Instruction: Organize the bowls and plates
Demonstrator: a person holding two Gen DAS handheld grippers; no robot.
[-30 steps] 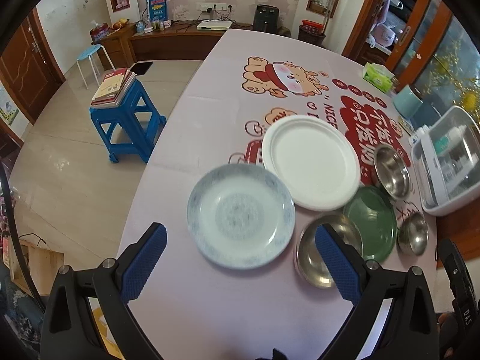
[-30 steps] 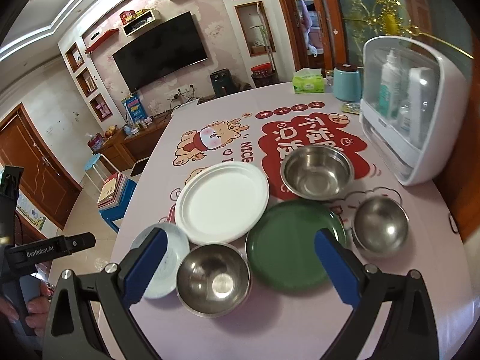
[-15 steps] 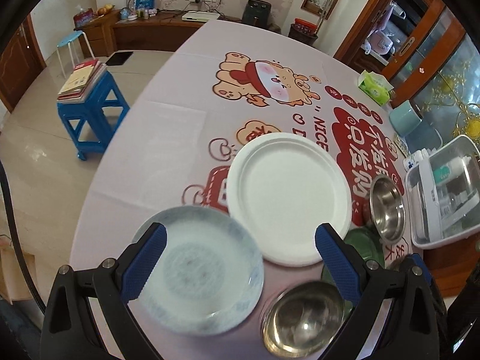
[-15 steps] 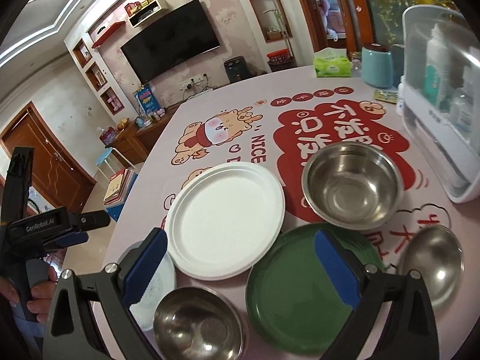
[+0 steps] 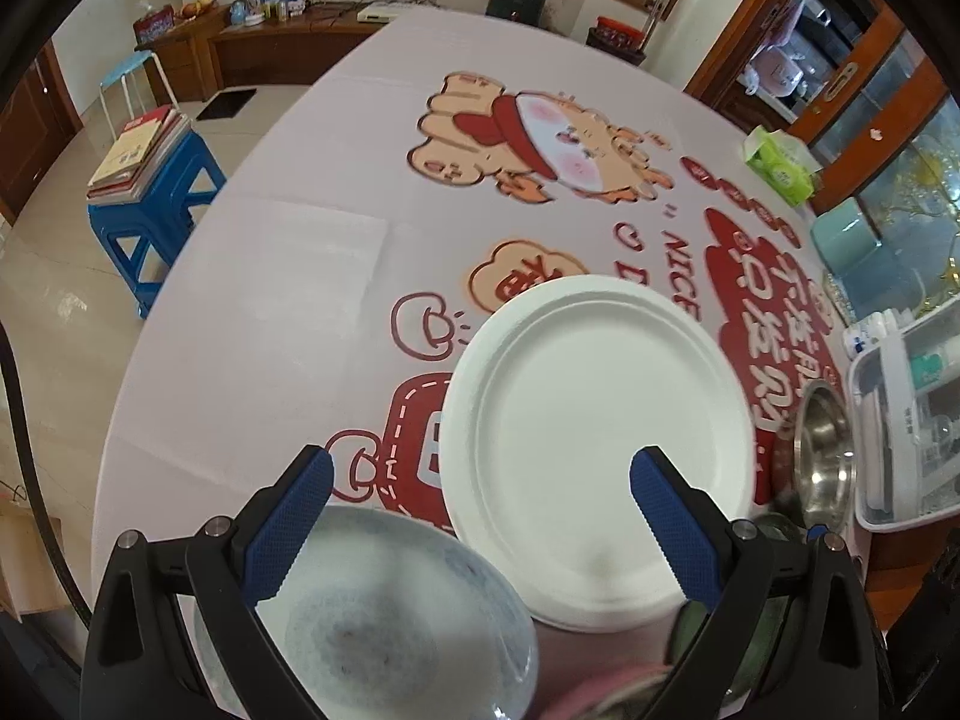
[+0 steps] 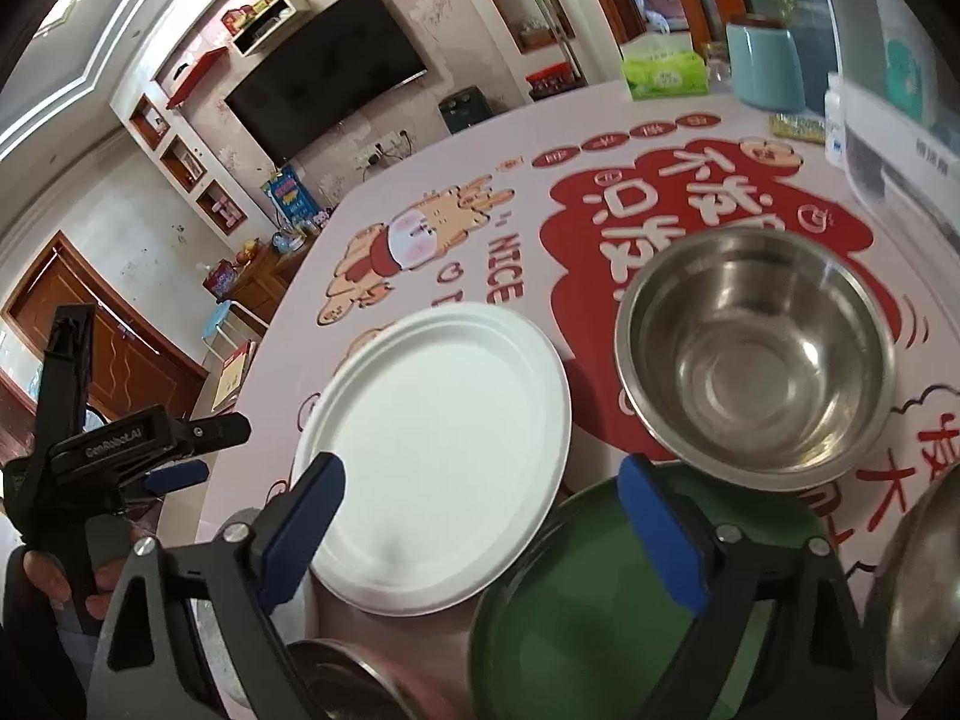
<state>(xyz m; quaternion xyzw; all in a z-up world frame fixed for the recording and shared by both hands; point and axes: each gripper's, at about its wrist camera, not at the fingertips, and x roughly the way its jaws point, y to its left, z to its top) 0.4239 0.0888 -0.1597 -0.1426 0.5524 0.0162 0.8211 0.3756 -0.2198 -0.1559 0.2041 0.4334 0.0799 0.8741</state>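
Both tongs hang spread apart over the dishes, gripping nothing. In the left wrist view the left tongs (image 5: 480,498) sit low at 6 o'clock, the blue pads straddling the near edge of the white plate (image 5: 600,450), which lies flat at the centre of the surface (image 5: 288,300). The patterned plate (image 5: 372,618) lies at 7 o'clock, directly under the left pad, its rim just beside the white plate's rim or slightly under it; which of the two cannot be told.

In the right wrist view the right tongs (image 6: 480,516) hover between the white plate (image 6: 438,456) at 8 o'clock and the green plate (image 6: 600,612) at 5 o'clock. A steel bowl (image 6: 756,360) stands at 2 o'clock, its base touching or overlapping the green plate's far rim. A second steel bowl (image 6: 912,600) shows only as an edge at 4 o'clock, and a third (image 6: 342,684) at 6 o'clock, partly hidden behind the tong frame.

The dishes crowd together, so the likely trouble is a pad catching a neighbouring rim as it drops, nudging the wrong plate. The white plate looks light and thin; a pinch on one edge may bend it or let it slip. With both tongs close over the same plate, they could also knock each other.
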